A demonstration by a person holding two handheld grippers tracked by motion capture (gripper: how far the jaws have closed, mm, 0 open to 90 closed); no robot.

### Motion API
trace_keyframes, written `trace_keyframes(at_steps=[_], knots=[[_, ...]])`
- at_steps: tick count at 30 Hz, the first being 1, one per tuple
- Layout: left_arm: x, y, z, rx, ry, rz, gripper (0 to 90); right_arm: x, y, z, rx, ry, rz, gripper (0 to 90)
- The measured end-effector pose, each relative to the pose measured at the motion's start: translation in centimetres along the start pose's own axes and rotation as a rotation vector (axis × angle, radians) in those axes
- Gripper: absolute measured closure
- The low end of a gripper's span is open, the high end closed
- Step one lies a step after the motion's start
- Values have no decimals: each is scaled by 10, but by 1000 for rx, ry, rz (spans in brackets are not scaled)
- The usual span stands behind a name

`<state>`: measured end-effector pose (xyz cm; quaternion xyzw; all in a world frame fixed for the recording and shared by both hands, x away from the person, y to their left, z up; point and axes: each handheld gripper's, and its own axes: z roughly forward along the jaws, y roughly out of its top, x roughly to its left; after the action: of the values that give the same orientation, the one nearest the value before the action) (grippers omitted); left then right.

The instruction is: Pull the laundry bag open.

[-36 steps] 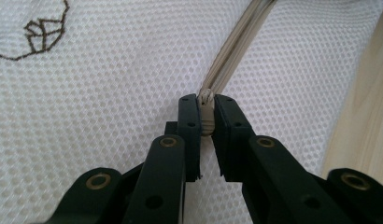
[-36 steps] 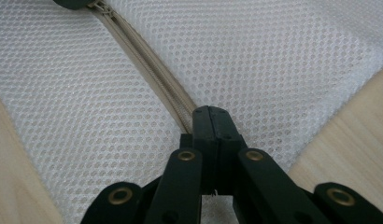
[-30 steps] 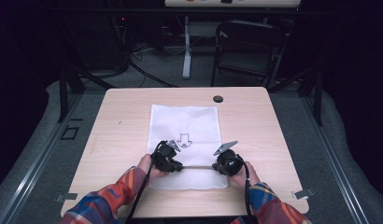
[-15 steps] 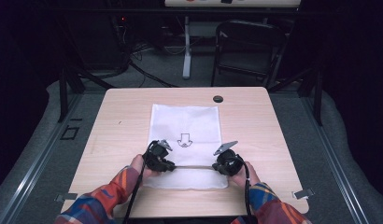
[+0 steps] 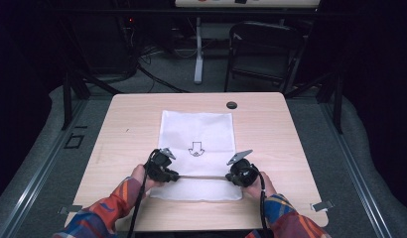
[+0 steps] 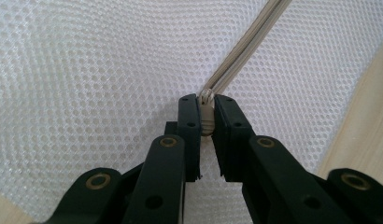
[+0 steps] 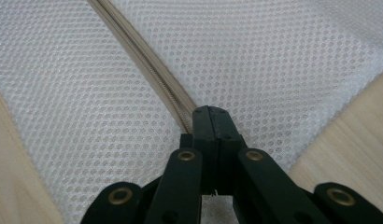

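Left gripper (image 5: pixel 172 174), right gripper (image 5: pixel 230 177): both clamped.

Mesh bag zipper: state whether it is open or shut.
Shut where visible: the zipper runs as one closed beige line across the white mesh bag; each hand-held gripper covers an end.

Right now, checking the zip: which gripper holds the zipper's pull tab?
The left gripper: its jaws pinch the pale pull tab. The right gripper clamps shut at the zipper tape's other end.
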<state>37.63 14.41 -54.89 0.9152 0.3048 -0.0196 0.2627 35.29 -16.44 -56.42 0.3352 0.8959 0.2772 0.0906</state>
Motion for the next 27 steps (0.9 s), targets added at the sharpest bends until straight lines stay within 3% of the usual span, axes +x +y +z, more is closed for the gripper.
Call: trace_keyframes(at_steps=[3,4,5,27], knots=[[2,-3,-2,2,-2,-9,814,0,0,0,0,1,0,900],[1,-4,-3,2,20,-9,814,0,0,0,0,1,0,900],[3,-5,-4,4,3,-13,814,0,0,0,1,2,-1,900],[10,-17,-14,15,31,-56,813,0,0,0,2,0,0,900]])
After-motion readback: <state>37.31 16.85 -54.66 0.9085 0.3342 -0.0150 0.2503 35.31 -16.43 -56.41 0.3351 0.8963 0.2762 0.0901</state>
